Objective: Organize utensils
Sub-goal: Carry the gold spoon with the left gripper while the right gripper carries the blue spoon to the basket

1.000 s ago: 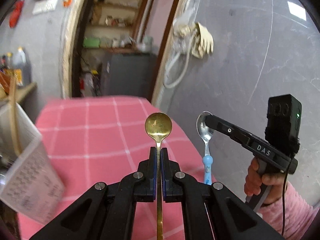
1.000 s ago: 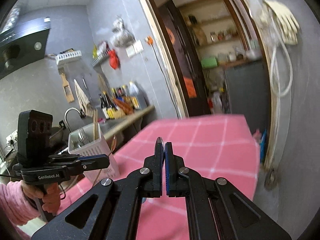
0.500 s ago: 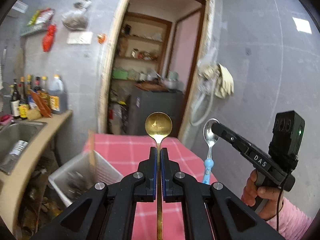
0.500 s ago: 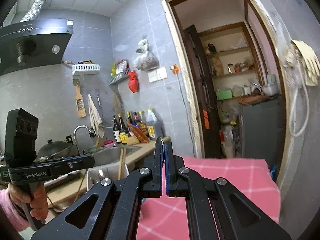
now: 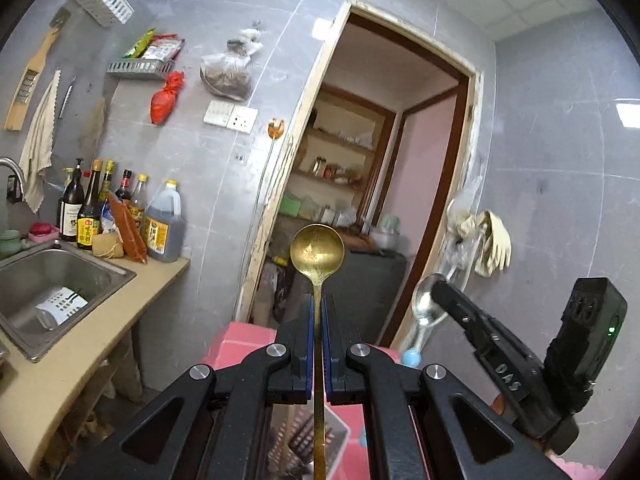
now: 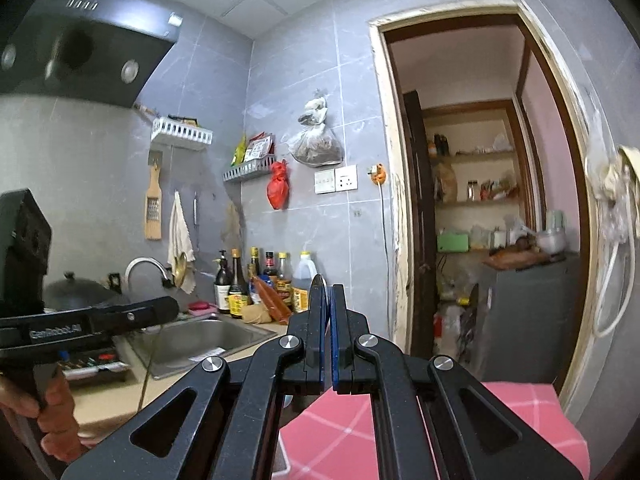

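My left gripper is shut on the handle of a gold spoon, bowl up, lifted high above the pink checked table. My right gripper is shut on a silver spoon with a light blue handle; in its own view only the spoon's thin edge shows between the pads. The right gripper shows in the left wrist view just right of mine; the left gripper shows in the right wrist view at the left with the gold spoon. A utensil basket lies below, mostly hidden.
A steel sink in a beige counter is at the left, with bottles behind it. A doorway to a pantry is ahead. Gloves hang on the right wall. A range hood is upper left.
Both grippers have tilted and risen with their spoons held; the table and basket have dropped to the bottom of view and the walls, doorway and ceiling have come into view.
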The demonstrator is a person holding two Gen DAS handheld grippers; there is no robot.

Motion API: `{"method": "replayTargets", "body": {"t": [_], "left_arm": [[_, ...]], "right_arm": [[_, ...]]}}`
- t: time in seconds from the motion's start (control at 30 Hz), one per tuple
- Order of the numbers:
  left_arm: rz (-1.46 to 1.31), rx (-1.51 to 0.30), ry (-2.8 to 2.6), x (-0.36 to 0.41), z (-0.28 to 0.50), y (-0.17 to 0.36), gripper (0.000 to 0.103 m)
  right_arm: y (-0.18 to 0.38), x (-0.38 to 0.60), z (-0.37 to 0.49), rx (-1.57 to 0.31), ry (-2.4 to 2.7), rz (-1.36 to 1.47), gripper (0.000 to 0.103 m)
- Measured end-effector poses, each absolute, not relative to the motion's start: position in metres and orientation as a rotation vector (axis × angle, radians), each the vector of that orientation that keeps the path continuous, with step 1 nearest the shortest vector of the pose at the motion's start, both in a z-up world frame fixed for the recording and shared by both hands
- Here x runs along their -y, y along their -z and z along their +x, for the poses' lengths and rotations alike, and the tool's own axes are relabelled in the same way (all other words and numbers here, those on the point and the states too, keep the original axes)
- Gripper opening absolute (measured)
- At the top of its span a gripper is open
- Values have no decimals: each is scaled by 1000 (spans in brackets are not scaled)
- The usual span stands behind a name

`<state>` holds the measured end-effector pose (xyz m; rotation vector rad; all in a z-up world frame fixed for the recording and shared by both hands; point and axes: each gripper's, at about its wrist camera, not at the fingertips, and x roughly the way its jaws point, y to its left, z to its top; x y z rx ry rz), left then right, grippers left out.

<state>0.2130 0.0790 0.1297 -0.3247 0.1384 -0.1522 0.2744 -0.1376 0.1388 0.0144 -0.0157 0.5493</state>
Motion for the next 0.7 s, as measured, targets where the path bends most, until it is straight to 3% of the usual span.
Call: {"method": "replayTargets", "body": {"t": [0.7], "left_arm": [[-333,-21,189,-78,225,-88,4]], "right_arm": [[-116,100,256,125,-501,-163,3]]}}
